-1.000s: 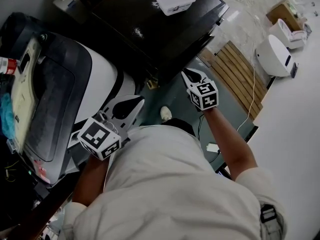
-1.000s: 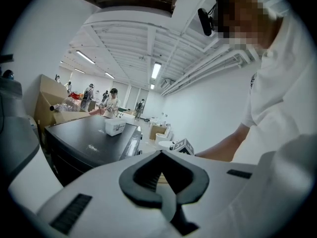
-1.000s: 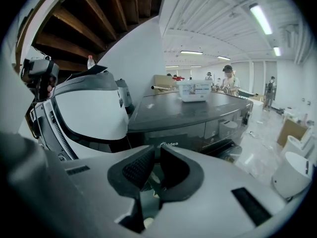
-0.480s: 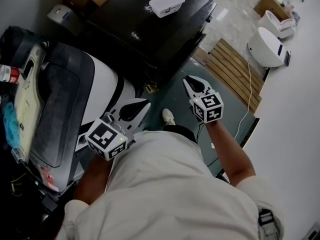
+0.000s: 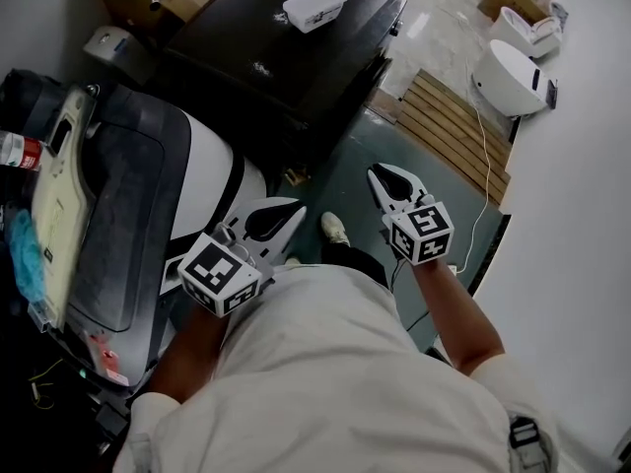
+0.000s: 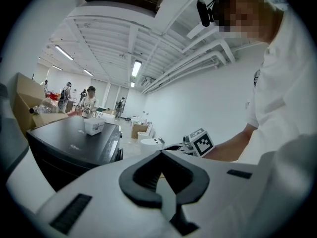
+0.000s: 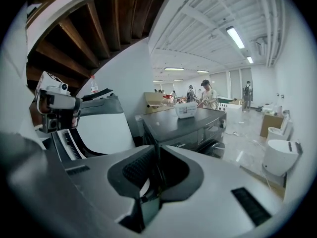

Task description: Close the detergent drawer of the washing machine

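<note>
Jaws pressed together, empty, on left gripper [image 5: 286,215] and right gripper [image 5: 383,175]. Dark washing machine [image 5: 286,57] well ahead of both; drawer not discernible.

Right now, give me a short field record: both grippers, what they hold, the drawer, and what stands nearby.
left gripper: jaws together, nothing between them, held in the air beside the white washing machine
right gripper: jaws together, nothing between them, held above the floor
detergent drawer: cannot be made out in any view
nearby: black machine with a white container on top
</note>
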A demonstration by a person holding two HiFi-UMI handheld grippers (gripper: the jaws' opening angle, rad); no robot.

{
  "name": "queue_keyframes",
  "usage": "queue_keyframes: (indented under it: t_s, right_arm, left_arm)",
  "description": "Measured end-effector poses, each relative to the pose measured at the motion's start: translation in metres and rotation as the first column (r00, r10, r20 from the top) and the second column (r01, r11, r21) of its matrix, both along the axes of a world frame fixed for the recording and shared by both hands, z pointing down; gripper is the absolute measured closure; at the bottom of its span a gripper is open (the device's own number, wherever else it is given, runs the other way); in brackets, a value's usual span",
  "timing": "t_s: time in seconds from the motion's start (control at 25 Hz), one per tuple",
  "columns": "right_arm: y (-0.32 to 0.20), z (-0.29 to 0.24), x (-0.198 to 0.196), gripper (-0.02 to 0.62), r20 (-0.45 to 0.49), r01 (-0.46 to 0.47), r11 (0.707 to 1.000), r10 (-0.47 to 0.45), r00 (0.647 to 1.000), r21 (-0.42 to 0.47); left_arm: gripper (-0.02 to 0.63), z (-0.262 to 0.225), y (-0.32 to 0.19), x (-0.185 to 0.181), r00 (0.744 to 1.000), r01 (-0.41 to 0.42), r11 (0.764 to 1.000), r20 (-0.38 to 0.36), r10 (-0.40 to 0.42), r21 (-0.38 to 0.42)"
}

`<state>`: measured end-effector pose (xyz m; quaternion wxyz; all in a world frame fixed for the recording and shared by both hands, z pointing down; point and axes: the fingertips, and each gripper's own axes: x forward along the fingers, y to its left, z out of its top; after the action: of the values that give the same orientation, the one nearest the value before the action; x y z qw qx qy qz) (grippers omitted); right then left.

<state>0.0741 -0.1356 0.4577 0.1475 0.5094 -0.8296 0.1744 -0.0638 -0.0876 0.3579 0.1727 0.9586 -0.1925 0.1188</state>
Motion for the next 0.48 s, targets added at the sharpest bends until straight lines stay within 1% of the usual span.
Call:
queue_keyframes:
  t_s: [0.24,0.48]
  right_arm:
    - [0.036,-0.016,-0.012,0.554,0.022,-0.037,0.999,0.037,0.999,0.017]
    - [0.067,-0.028,-0.021,0.554,0.032,-0.058,0.998,0.057,0.998,0.033]
  left_arm:
    - [0.611,0.002,0.022,-0.009,0.999,-0.036,0.999,-0.008,0.036,-0.004]
    - [0.611,0.005,0.039,-0.017,0.998,-0.056,0.998,-0.022,0.056,-0.009]
